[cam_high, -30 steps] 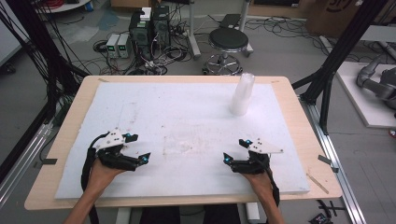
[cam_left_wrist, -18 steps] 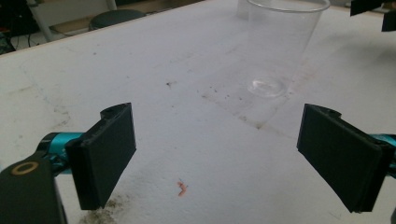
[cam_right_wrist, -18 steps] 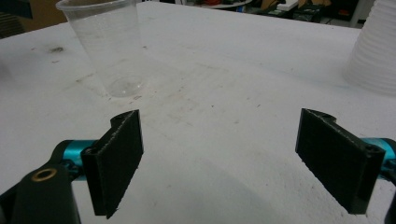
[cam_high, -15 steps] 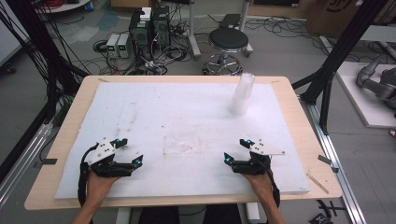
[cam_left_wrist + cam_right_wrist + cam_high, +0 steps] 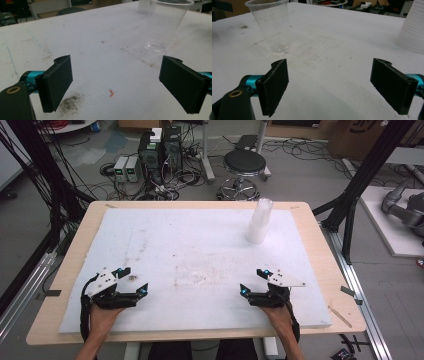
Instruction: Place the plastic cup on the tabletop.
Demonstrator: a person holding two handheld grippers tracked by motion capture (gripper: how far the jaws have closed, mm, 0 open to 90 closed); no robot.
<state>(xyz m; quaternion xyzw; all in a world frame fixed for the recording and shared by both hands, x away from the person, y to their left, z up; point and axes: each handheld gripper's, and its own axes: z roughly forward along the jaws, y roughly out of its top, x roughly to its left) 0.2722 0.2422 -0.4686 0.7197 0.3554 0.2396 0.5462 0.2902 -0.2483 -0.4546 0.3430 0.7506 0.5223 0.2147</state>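
A single clear plastic cup [image 5: 163,27] stands upright on the white foam board [image 5: 175,235], ahead and to the right of my left gripper [image 5: 115,82]. The right gripper view has the same cup [image 5: 273,25] ahead to the left of my right gripper [image 5: 329,85]. A tall stack of clear cups [image 5: 259,222] stands at the board's far right, seen also as the stack [image 5: 413,30]. My left gripper [image 5: 136,280] rests near the front left and my right gripper [image 5: 252,281] near the front right. Both are open with nothing between the jaws.
The board lies on a wooden table [image 5: 320,250]. A small orange scrap [image 5: 111,92] and a dark smudge [image 5: 71,101] mark the board by the left jaws. Beyond the far edge stand a stool [image 5: 244,162] and electronics boxes [image 5: 160,147] with cables.
My left hand has drawn back toward the near edge and sunk lower over the board. The right hand and both cup items have stayed put.
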